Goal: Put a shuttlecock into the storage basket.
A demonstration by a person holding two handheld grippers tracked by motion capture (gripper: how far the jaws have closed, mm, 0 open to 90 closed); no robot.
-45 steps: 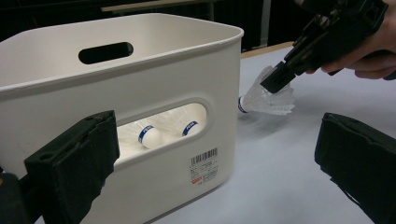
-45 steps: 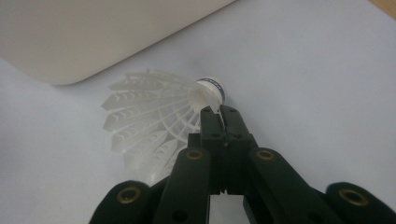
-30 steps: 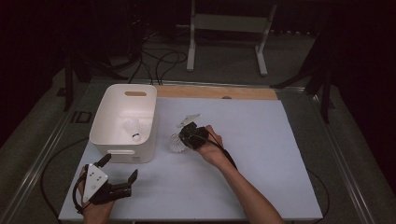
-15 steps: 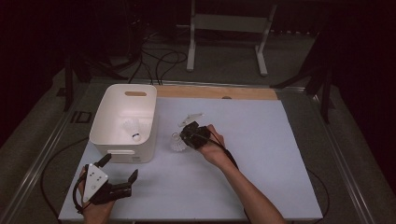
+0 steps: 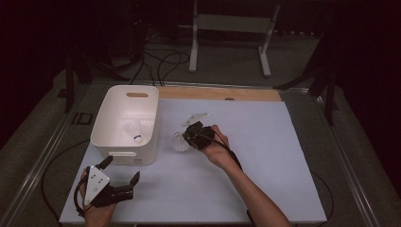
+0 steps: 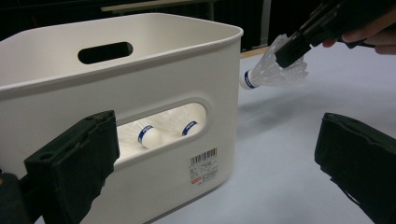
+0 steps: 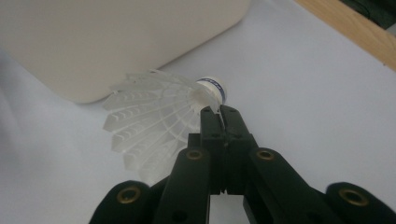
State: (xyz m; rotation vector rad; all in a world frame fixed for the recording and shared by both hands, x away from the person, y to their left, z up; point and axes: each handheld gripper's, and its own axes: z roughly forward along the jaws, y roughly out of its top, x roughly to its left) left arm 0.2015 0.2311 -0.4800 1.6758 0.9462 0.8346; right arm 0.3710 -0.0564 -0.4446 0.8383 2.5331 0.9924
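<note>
A white feather shuttlecock (image 5: 178, 143) with a blue-banded cork hangs just above the white table, right of the white bin (image 5: 101, 124). My right gripper (image 5: 185, 138) is shut on its feather skirt. The right gripper view shows the closed jaws pinching the shuttlecock (image 7: 154, 116) near its cork, at the right gripper (image 7: 218, 112) tips. My left gripper (image 5: 122, 169) stands open at the front left, in front of the bin, with nothing between its jaws. In the left gripper view, the left gripper (image 6: 215, 158) faces the bin (image 6: 163, 74), and the held shuttlecock (image 6: 275, 70) floats at upper right.
At least two more shuttlecocks (image 6: 149, 135) lie in the bin, seen through its handle slot, and one shuttlecock (image 5: 134, 128) shows from above. A wooden strip (image 5: 222, 93) runs along the table's far edge. Metal stand legs (image 5: 194, 47) rise behind the table.
</note>
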